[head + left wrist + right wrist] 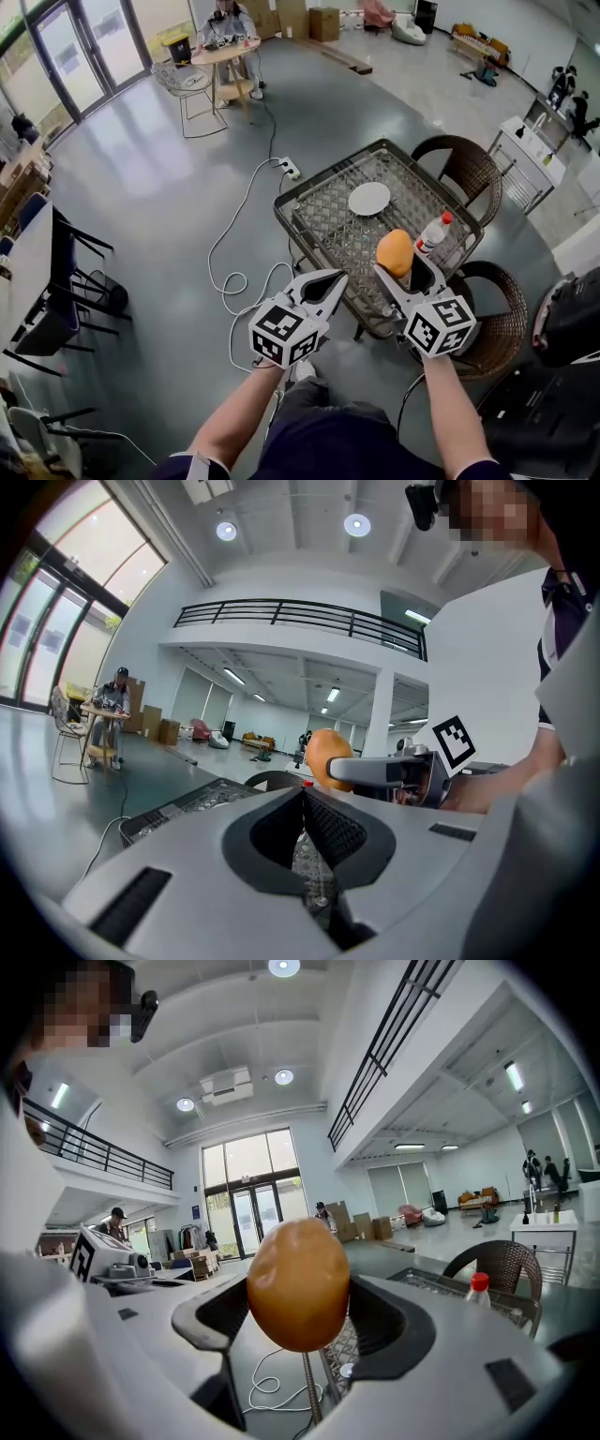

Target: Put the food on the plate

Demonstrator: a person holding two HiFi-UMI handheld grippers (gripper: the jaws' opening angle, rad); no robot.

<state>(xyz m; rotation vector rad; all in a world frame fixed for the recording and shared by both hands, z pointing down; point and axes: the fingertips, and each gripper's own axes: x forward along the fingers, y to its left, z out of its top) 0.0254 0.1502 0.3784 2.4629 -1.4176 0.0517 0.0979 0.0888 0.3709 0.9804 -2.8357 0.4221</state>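
Observation:
An orange-brown bread roll (pixel 395 252) (pixel 298 1283) is clamped between the jaws of my right gripper (pixel 403 264) (pixel 300 1316), held above the near edge of the glass-topped wicker table (pixel 319 211). The roll also shows in the left gripper view (pixel 324 754). A white plate (pixel 368 198) lies empty on the table beyond it. My left gripper (pixel 330 280) (pixel 302 803) is shut with nothing between its jaws and hovers left of the right one, at the table's near corner.
A clear bottle with a red cap (pixel 433 232) (pixel 478 1290) stands on the table by the roll. Two wicker chairs (pixel 469 169) (pixel 494 319) flank the table's right side. A white cable and power strip (pixel 289 169) lie on the floor to the left.

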